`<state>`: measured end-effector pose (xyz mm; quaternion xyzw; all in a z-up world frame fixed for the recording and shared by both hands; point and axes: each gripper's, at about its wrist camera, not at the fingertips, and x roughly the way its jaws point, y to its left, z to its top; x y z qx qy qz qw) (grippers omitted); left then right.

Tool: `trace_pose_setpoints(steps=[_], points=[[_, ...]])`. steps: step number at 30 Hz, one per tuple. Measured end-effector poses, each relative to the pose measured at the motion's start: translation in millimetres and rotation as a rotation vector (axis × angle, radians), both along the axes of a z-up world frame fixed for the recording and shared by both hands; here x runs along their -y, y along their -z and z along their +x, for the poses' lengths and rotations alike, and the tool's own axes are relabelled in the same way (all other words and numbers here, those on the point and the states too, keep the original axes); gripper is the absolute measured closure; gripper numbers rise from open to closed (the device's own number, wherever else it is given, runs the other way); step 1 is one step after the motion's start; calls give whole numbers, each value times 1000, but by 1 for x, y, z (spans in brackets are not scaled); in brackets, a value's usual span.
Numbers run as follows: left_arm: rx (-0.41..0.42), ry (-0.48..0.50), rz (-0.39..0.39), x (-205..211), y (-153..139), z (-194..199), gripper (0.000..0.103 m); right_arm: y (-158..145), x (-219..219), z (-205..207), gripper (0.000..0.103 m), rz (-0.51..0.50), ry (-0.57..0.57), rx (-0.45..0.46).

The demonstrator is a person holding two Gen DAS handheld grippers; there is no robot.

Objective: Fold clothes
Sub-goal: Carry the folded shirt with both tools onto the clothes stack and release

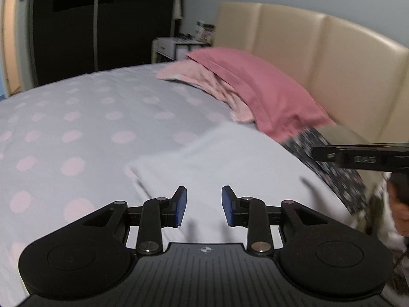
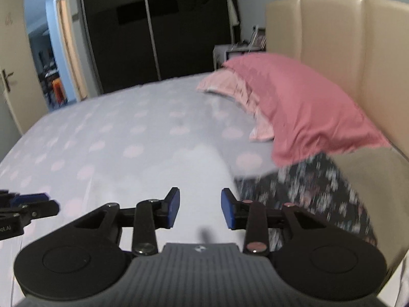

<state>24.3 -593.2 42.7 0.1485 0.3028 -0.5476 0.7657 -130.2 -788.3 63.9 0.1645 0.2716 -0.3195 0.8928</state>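
Observation:
A pale white garment point(image 1: 230, 163) lies flat on the bed, right in front of both grippers; it also shows in the right wrist view point(image 2: 199, 179). My left gripper point(image 1: 204, 206) is open and empty just above its near part. My right gripper point(image 2: 200, 208) is open and empty over the garment's right edge. A dark floral garment point(image 2: 306, 192) lies to the right, also visible in the left wrist view point(image 1: 329, 163). The right gripper's body point(image 1: 363, 157) shows at the right of the left wrist view.
The bed has a grey sheet with pink dots point(image 1: 76, 117). Pink pillows point(image 2: 294, 102) rest against a cream headboard point(image 2: 332, 38). An olive cloth point(image 2: 370, 174) lies beside the floral garment. A dark wardrobe point(image 2: 158, 25) and a nightstand point(image 1: 173, 47) stand behind.

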Motion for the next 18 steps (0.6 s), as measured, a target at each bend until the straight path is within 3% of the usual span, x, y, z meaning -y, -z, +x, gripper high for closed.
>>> trace_pose_setpoints(steps=[3, 6, 8, 13, 18], points=[[23, 38, 59, -1, 19, -22, 76, 27, -9, -9, 64, 26, -3, -51], [54, 20, 138, 1, 43, -33, 76, 56, -13, -16, 65, 58, 15, -98], [30, -6, 188, 2, 60, -30, 76, 73, -12, -19, 65, 80, 24, -116], [32, -18, 203, -3, 79, -34, 76, 98, -11, -22, 64, 107, 16, -123], [58, -32, 202, -8, 72, -41, 76, 93, -14, -21, 62, 118, 32, -139]])
